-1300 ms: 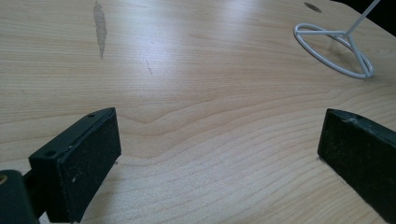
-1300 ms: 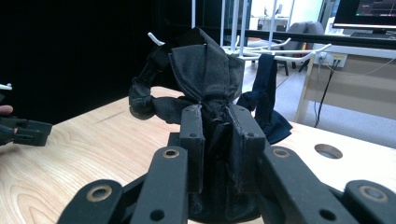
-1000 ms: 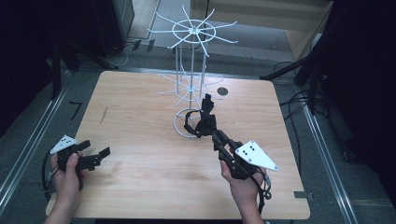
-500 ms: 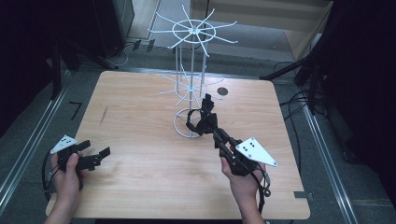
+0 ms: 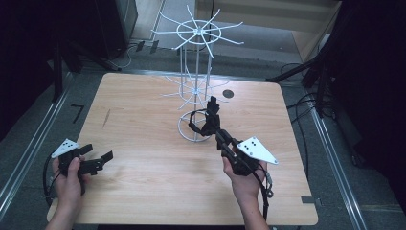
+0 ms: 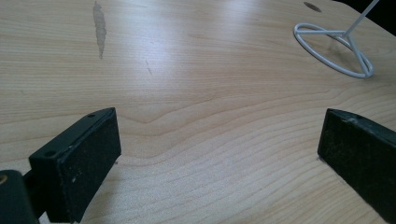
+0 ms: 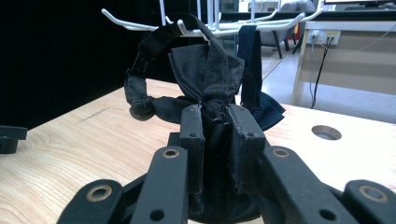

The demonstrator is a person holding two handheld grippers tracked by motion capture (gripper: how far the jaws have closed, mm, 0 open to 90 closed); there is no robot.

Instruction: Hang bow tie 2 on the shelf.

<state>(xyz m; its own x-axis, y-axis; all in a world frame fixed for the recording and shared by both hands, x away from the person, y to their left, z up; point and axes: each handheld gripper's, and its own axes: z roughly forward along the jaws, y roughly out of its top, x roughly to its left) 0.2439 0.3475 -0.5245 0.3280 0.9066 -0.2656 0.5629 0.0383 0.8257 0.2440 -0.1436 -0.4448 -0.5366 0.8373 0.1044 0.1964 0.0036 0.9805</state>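
Plainly, we have something soft in the right claw (image 7: 215,140): its jaws are pinched on the gathered middle of a black bow tie (image 7: 205,79), whose neck strap (image 7: 140,79) loops up over a prong of the white wire rack (image 5: 196,91). The bow tie sits at the rack's lower tier, above the rack's ring base on the wooden surface (image 5: 143,191). We judge it light and limp, prone to slide out of a loose pinch and to snag by its strap on the prongs; the knot at the centre seems the firmest hold. The left claw (image 5: 98,162) hangs wide and empty, low over the surface, well apart from the rack. We can read no brand, label or writing anywhere.
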